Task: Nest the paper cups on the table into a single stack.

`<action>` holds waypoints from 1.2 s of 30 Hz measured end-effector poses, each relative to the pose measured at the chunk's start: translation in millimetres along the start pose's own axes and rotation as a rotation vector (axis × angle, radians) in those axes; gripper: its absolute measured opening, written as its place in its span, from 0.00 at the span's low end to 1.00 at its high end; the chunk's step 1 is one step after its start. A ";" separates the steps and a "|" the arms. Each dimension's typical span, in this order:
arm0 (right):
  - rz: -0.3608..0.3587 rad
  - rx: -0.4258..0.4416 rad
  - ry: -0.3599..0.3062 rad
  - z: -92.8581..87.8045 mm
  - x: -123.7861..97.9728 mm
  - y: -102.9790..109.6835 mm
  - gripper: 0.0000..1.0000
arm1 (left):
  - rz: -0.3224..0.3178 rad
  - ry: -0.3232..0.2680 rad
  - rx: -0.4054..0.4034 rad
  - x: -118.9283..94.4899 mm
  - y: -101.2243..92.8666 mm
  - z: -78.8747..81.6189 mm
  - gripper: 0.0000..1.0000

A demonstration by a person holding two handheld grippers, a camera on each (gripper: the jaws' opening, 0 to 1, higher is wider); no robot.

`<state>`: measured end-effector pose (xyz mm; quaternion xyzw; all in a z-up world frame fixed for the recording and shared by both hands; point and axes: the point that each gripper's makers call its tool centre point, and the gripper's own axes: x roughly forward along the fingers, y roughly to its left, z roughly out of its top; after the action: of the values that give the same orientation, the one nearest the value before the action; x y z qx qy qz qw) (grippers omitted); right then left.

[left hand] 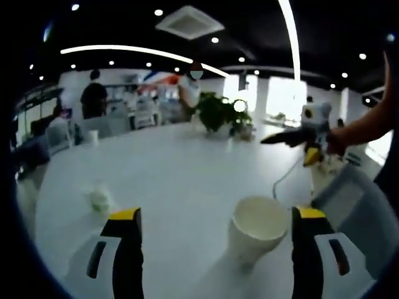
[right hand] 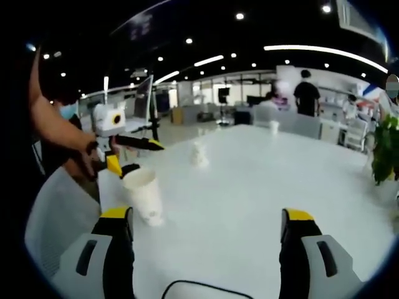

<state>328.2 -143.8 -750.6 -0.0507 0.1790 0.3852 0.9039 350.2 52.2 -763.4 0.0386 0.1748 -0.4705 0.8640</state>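
Observation:
A white paper cup (left hand: 259, 229) stands upright on the white table (left hand: 187, 180), between my left gripper's jaws and close to the right one. My left gripper (left hand: 217, 215) is open and holds nothing. A smaller, blurred cup (left hand: 98, 198) sits further left. In the right gripper view the same large cup (right hand: 143, 196) stands just beyond the left jaw of my right gripper (right hand: 207, 215), which is open and empty. Another small cup (right hand: 199, 154) sits mid-table. A hand holds the left gripper (right hand: 128, 149) behind the large cup.
A grey chair (left hand: 355, 205) stands at the table's edge beside the large cup, also seen as the chair (right hand: 59, 218). A potted plant (left hand: 215, 112) sits at the far side. A distant cup (right hand: 274, 126) stands near the far edge. People stand in the background.

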 end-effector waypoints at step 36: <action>0.027 -0.067 0.042 -10.7 16.1 -8.4 1.00 | 0.238 0.067 0.002 -99.3 64.6 -30.1 0.98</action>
<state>341.5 -141.2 -766.7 -0.0867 0.1854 0.4019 0.8925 346.4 174.4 -764.3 0.0755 0.1972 -0.3635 0.9073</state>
